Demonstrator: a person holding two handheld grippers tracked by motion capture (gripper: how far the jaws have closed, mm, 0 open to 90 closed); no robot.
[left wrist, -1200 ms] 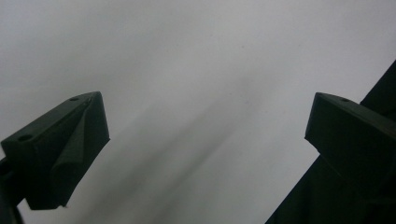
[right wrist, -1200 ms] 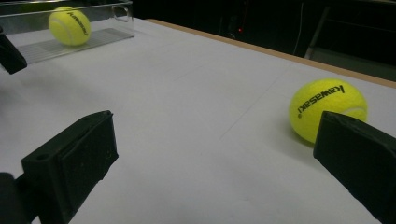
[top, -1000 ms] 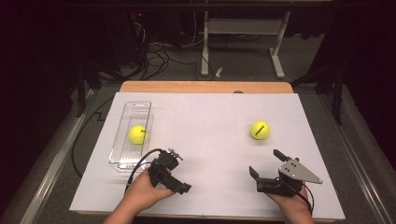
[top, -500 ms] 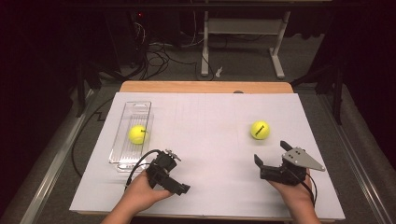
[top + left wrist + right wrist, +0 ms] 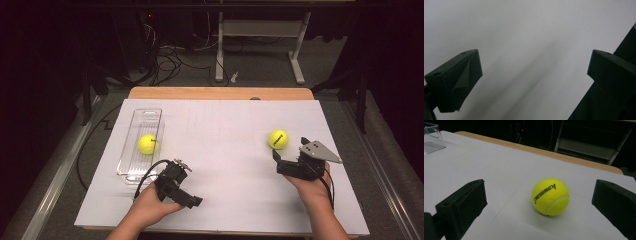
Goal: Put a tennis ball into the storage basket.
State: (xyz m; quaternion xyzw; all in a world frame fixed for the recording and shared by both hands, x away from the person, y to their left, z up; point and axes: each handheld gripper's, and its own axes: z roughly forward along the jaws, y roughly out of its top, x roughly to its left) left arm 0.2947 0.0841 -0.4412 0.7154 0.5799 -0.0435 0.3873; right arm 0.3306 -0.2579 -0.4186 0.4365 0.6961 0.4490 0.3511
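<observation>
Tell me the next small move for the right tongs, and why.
Probably ease the right tongs forward until the jaws flank the loose tennis ball, then close. The jaws stand wide open, the ball lies centred just ahead on the table, untouched.

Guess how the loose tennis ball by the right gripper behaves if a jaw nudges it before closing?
The tennis ball is round and sits free on the flat white table cover, so an off-centre nudge would likely roll it away. Its felt looks fuzzy, probably grippy rather than slippery. The right gripper stands open, jaws either side but short of it, so closing evenly should probably trap it.
</observation>
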